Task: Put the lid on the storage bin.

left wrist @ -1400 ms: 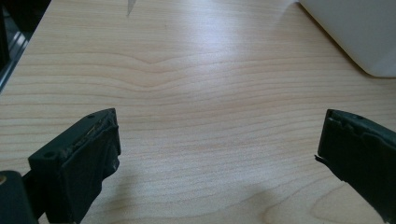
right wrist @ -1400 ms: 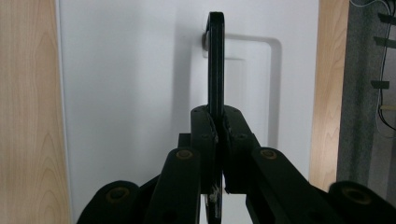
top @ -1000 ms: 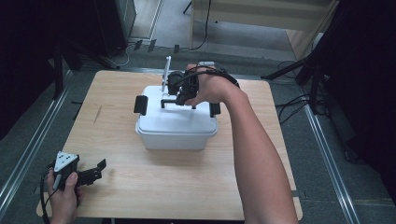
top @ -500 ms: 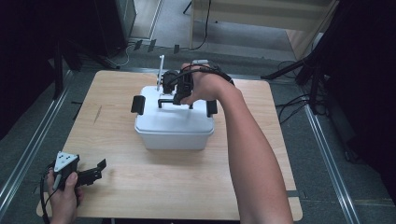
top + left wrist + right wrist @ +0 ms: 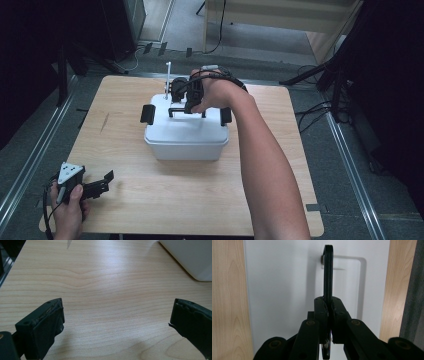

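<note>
Left tool sits near the front-left corner of the surface, well apart from the white box, jaws wide, nothing btwn them. Box sits mid-surface, lid on. Right tool is over the box top, jaws clamped tight on the black lid handle, which stands upright.

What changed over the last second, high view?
The white lidded box slid slightly left on the table, drawn along by the right gripper, which is clamped on the black lid handle. Unchanged: that grip on the handle, both side latches, and the left gripper, open and idle at the table's near left corner.
</note>
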The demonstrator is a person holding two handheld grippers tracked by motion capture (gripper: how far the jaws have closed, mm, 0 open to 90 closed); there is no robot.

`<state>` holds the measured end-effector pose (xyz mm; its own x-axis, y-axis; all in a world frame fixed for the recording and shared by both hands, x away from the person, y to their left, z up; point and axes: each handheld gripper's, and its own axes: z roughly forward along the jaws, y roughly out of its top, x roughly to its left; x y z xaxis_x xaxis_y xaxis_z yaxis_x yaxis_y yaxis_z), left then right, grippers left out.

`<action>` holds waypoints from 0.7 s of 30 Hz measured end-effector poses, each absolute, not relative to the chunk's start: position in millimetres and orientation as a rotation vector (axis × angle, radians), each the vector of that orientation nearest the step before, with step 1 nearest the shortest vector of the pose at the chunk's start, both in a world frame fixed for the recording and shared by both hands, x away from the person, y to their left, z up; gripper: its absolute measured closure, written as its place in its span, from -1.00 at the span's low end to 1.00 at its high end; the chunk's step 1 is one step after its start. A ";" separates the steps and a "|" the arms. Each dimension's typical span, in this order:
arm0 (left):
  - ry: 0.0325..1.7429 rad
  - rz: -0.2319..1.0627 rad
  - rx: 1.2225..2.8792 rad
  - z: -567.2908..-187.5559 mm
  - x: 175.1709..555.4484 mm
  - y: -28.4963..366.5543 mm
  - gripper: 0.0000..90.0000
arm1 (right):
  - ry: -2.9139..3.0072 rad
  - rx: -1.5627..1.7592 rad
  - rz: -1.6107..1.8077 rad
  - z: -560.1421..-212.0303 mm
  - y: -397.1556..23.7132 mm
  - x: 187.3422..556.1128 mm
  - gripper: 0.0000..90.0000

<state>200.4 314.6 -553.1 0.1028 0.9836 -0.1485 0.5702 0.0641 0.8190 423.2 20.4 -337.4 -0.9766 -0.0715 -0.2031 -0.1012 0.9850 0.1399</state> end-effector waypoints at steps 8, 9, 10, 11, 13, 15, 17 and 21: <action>1.564 0.671 1.601 -553.2 200.5 314.4 -1.00 | 2.927 -0.088 0.223 -331.2 21.5 416.8 -0.23; 1.564 0.671 1.601 -553.2 200.5 314.4 -1.00 | 2.927 -0.088 0.223 -331.2 21.5 416.8 -0.23; 1.565 0.672 1.600 -553.2 200.5 314.3 -1.00 | 2.939 -0.081 0.214 -330.4 22.2 415.4 -0.43; 1.565 0.672 1.600 -553.2 200.5 314.2 -1.00 | 2.957 -0.082 0.183 -329.8 23.2 413.2 -0.66; 1.565 0.672 1.600 -553.2 200.5 314.2 -1.00 | 2.957 -0.069 0.152 -329.3 23.9 410.6 -0.79; 1.565 0.674 1.601 -553.2 200.5 314.1 -1.00 | 2.961 -0.067 0.143 -328.0 24.1 409.0 -0.85; 1.565 0.674 1.601 -553.2 200.5 314.0 -1.00 | 2.972 -0.077 0.148 -325.6 22.7 407.6 -0.87; 1.565 0.673 1.600 -553.3 200.6 314.2 -1.00 | 2.971 -0.061 0.154 -322.4 18.8 406.1 -0.97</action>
